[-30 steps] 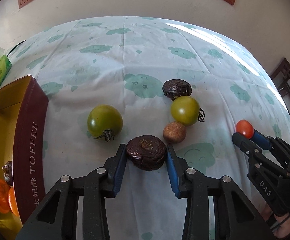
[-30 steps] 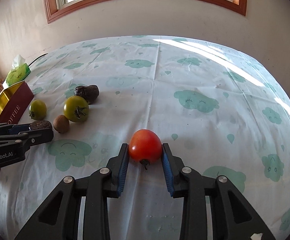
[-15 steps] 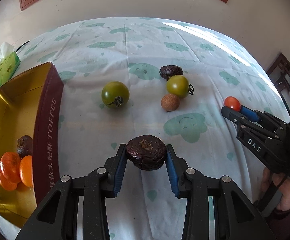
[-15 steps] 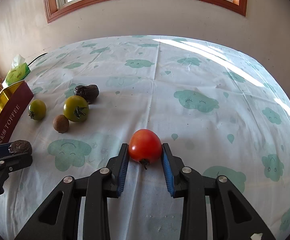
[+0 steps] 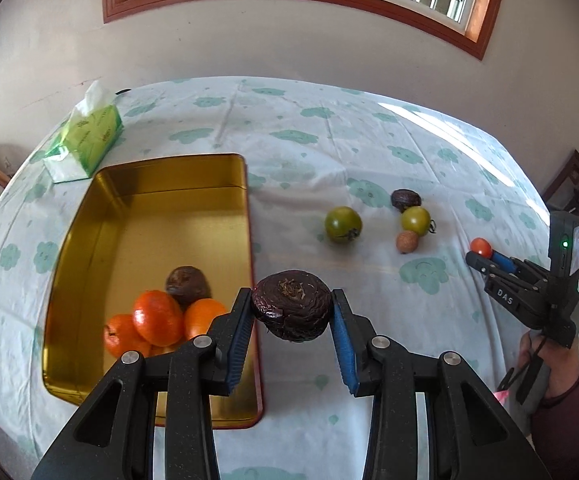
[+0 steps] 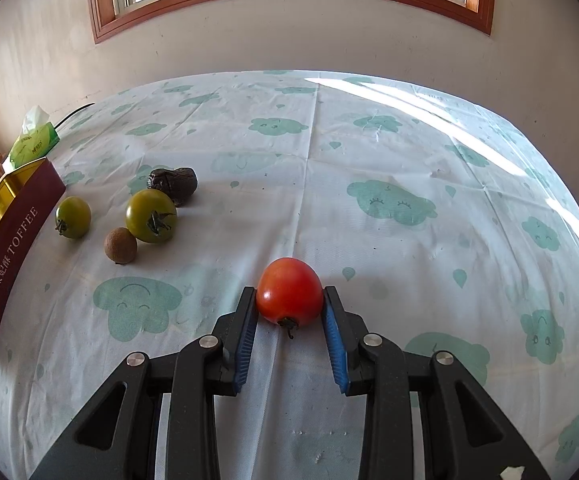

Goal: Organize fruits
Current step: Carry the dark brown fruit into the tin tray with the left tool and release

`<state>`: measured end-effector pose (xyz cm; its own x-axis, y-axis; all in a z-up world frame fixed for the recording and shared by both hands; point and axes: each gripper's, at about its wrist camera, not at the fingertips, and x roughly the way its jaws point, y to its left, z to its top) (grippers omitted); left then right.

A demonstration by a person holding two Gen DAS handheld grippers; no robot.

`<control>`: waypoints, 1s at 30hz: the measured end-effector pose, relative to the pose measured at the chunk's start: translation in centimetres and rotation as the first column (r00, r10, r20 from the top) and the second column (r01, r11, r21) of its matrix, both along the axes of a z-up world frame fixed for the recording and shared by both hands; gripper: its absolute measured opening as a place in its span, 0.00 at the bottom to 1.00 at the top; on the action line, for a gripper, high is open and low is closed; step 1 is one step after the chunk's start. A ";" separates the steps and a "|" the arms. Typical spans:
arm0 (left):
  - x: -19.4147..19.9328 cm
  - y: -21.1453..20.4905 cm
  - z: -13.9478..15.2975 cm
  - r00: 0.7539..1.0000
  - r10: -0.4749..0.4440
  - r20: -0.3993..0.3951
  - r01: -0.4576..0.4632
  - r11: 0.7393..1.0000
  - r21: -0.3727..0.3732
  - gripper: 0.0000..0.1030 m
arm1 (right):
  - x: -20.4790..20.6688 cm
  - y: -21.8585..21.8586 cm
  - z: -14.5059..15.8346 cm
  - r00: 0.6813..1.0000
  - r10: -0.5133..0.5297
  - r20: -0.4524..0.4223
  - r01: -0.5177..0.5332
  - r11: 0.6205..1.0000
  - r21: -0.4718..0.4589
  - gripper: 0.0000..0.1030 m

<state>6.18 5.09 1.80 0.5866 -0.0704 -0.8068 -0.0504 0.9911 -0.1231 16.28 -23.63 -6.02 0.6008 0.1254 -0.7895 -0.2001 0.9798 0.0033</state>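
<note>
My left gripper is shut on a dark wrinkled passion fruit and holds it above the right wall of the gold toffee tin. The tin holds several oranges and a dark fruit. My right gripper is shut on a red tomato just above the tablecloth; it also shows in the left wrist view. On the cloth lie two green tomatoes, a small brown fruit and a dark wrinkled fruit.
A green tissue pack stands behind the tin near the table's far left edge. The tin's red side wall stands left of the loose fruit. A wall with a window runs behind the table.
My left gripper has lifted and swung left with the passion fruit, from over the cloth to the tin's right wall. The right gripper and tomato have stayed in place.
</note>
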 end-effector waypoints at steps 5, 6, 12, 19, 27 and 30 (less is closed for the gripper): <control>-0.4 4.7 -0.1 0.996 0.095 -0.001 -0.095 0.996 0.002 0.38 | 0.0 0.0 0.0 1.000 0.000 0.000 0.000 1.000 0.000 0.30; -0.3 5.6 -0.2 0.994 0.113 -0.004 -0.113 0.994 0.007 0.38 | 0.0 0.0 0.0 1.000 0.000 0.000 0.000 1.000 0.000 0.30; 0.9 9.8 -1.8 0.981 0.193 -0.030 -0.192 0.980 0.058 0.38 | 0.0 0.0 0.0 1.000 0.000 0.000 0.000 1.000 -0.001 0.30; 2.8 12.0 -4.3 0.976 0.199 -0.088 -0.194 0.979 0.067 0.38 | 0.0 0.0 0.0 1.000 0.000 0.000 0.000 1.000 -0.002 0.30; 3.7 11.7 -6.1 0.977 0.177 -0.120 -0.164 0.980 0.109 0.38 | 0.0 0.1 0.0 1.000 -0.001 0.000 0.001 1.000 -0.001 0.30; 3.8 11.7 -6.4 0.976 0.178 -0.125 -0.165 0.980 0.109 0.38 | 0.0 0.0 0.0 1.000 -0.001 0.000 0.001 1.000 -0.002 0.30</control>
<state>10.03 16.76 -4.59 0.4695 0.1048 -0.8767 -0.2301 0.9731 -0.0069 16.28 -23.60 -6.05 0.6010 0.1235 -0.7897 -0.1994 0.9799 0.0015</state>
